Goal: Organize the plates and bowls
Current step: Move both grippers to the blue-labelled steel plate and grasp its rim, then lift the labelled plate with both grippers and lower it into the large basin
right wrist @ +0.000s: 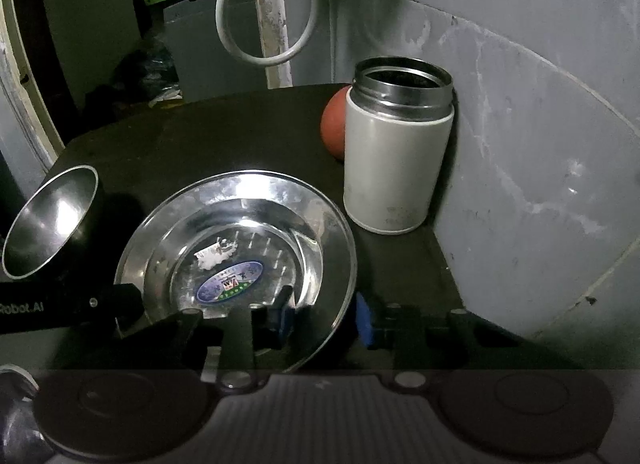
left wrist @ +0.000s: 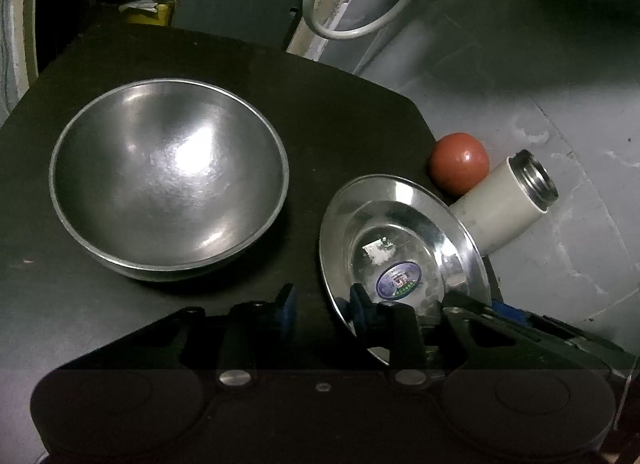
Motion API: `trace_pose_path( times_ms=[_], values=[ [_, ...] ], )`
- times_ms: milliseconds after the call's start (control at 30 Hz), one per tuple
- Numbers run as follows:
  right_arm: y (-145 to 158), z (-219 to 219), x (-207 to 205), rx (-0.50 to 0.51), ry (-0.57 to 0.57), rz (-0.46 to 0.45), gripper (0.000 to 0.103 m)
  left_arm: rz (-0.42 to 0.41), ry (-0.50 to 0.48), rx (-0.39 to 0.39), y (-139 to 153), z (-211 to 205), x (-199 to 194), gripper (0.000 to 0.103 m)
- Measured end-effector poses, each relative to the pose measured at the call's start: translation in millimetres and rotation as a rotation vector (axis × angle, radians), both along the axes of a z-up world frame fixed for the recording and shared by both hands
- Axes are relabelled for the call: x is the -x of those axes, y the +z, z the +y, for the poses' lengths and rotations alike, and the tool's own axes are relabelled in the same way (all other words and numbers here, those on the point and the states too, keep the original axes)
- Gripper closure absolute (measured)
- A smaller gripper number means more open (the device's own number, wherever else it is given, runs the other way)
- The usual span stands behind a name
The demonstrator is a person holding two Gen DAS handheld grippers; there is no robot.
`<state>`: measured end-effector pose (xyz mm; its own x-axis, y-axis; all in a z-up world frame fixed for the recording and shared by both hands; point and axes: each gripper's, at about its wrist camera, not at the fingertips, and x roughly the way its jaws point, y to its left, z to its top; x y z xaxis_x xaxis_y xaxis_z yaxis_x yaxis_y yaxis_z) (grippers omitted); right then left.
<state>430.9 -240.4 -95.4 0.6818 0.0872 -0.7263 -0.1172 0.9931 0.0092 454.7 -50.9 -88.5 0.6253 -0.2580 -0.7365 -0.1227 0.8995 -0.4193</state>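
Dark table (left wrist: 312,111), steel bowl (left wrist: 168,179), plate (right wrist: 240,256), flask (right wrist: 396,151), ball (left wrist: 459,163)

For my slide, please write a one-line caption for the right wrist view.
Right gripper, fingers open astride the rim of a steel plate, beside a lidless white flask and a red ball.

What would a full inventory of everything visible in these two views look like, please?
Bowl: one, dull steel, left on the table.
Plate: one, shiny steel with a blue oval sticker, right of the bowl.
Flask: one, white, lidless, upright at the table's right edge.
Ball: one, reddish, beside the flask.
Table: one, black.
Cable: one, white, looped behind.
Left claw: open.
Right claw: open astride the plate's rim.
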Motion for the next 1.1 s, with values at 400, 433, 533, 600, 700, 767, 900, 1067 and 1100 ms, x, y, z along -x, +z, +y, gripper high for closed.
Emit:
trace_pose_path(
  times_ms=[400, 433, 533, 600, 700, 767, 900, 1067, 1100],
  values=[
    [6, -1, 16, -0.006, 0.006, -0.040, 0.072, -0.051, -0.045, -0.019, 7, -5, 6, 0.089],
    [7, -2, 19, -0.009, 0.005, -0.046, 0.072, -0.059, -0.049, -0.022, 8, -5, 7, 0.089],
    [11, -2, 26, -0.014, 0.004, -0.064, 0.072, -0.082, -0.059, -0.027, 14, -4, 14, 0.089],
    [15, -2, 30, -0.014, 0.005, -0.076, 0.072, -0.096, -0.063, -0.029, 18, -3, 18, 0.089],
    [23, 0, 42, -0.015, 0.005, -0.101, 0.072, -0.121, -0.074, -0.029, 27, 0, 27, 0.089],
    [30, 2, 50, -0.016, 0.007, -0.117, 0.072, -0.140, -0.084, -0.029, 34, 3, 34, 0.089],
    [44, 11, 70, -0.026, 0.022, -0.143, 0.072, -0.174, -0.105, -0.048, 48, 12, 54, 0.088],
    [53, 25, 91, -0.048, 0.046, -0.149, 0.072, -0.180, -0.104, -0.067, 61, 26, 78, 0.088],
    [54, 30, 96, -0.051, 0.051, -0.149, 0.072, -0.181, -0.104, -0.072, 63, 30, 83, 0.088]
  ],
)
